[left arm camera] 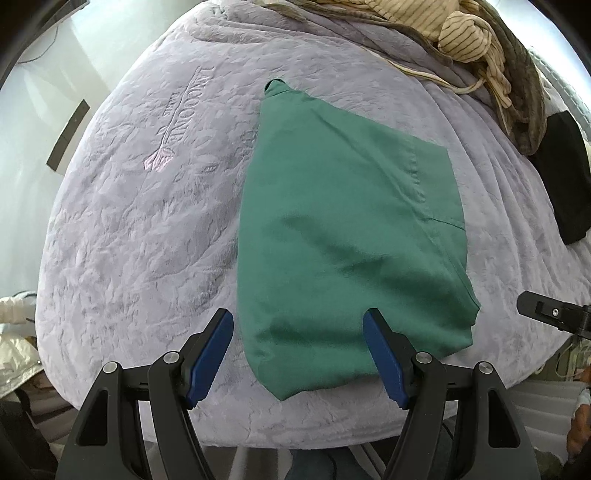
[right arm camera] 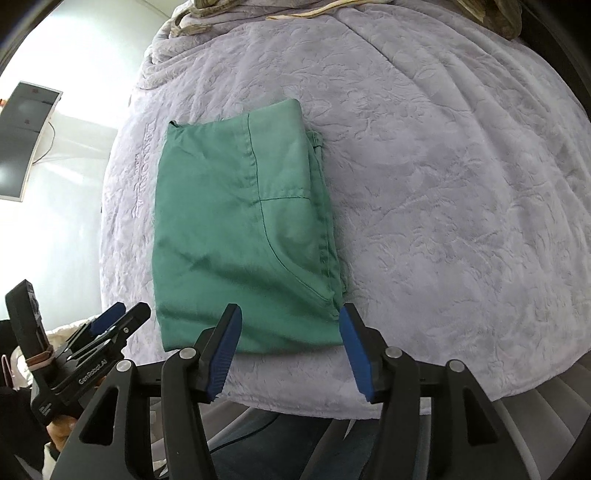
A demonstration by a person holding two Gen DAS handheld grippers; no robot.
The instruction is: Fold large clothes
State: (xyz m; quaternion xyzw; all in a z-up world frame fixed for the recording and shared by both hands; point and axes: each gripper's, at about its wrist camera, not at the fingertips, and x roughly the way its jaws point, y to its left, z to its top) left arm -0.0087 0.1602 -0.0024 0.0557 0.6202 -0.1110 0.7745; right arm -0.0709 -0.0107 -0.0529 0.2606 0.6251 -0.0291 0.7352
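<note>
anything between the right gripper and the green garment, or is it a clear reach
Nothing visible blocks it. The right gripper hangs open just over the near edge of the folded green garment, which lies flat on the lavender blanket. The left gripper, also open, is off to its side, not between.

I see a bed with a soft purple blanket [left arm camera: 147, 240], a folded green cloth [left arm camera: 343, 236] on it, striped clothes [left arm camera: 465, 33] and a black thing [left arm camera: 565, 173] at the far side.
</note>
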